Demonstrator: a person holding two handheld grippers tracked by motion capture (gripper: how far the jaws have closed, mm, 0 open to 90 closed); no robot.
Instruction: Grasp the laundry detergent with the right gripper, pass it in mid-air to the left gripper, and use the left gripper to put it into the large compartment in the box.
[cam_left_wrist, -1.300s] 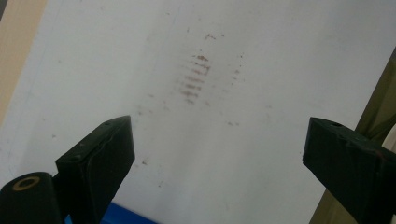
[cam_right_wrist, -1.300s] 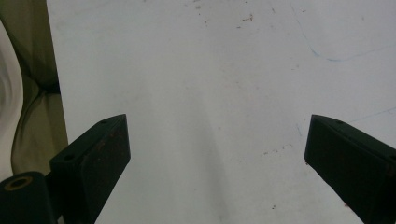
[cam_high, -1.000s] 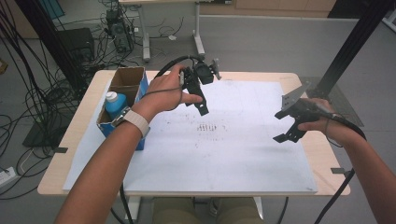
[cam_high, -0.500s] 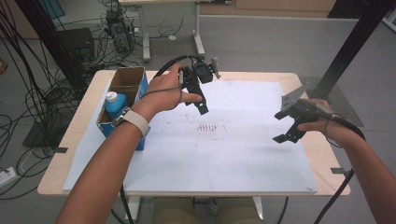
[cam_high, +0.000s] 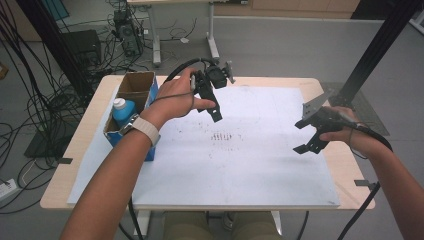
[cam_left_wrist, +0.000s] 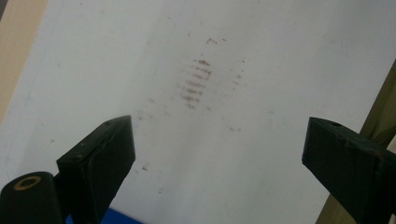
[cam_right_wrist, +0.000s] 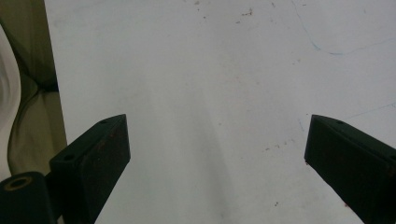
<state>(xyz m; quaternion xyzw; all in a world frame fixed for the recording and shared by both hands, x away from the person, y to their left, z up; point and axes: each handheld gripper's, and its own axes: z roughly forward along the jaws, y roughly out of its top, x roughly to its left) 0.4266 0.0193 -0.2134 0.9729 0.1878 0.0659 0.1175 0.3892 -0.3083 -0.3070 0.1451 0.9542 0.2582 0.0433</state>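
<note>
My left gripper (cam_high: 210, 104) hangs above the far middle of the white paper sheet (cam_high: 250, 165), held in the person's left hand, jaws pointing down. Seen from its own camera, the left gripper (cam_left_wrist: 217, 135) is open with nothing between the jaws, above a patch of reddish-brown smudges (cam_left_wrist: 196, 81). Over the sheet's right edge my right gripper (cam_high: 303, 136) is held with its jaws facing left. The right gripper view shows the right gripper (cam_right_wrist: 217, 135) open and empty over bare paper (cam_right_wrist: 210, 84). The same smudges (cam_high: 225, 136) mark the middle of the sheet.
A cardboard box (cam_high: 136, 82) stands at the table's left side and holds a blue bottle with a white cap (cam_high: 121, 108). The wooden table edge (cam_high: 345, 165) shows around the sheet. Cables and another table's legs lie on the floor beyond.
</note>
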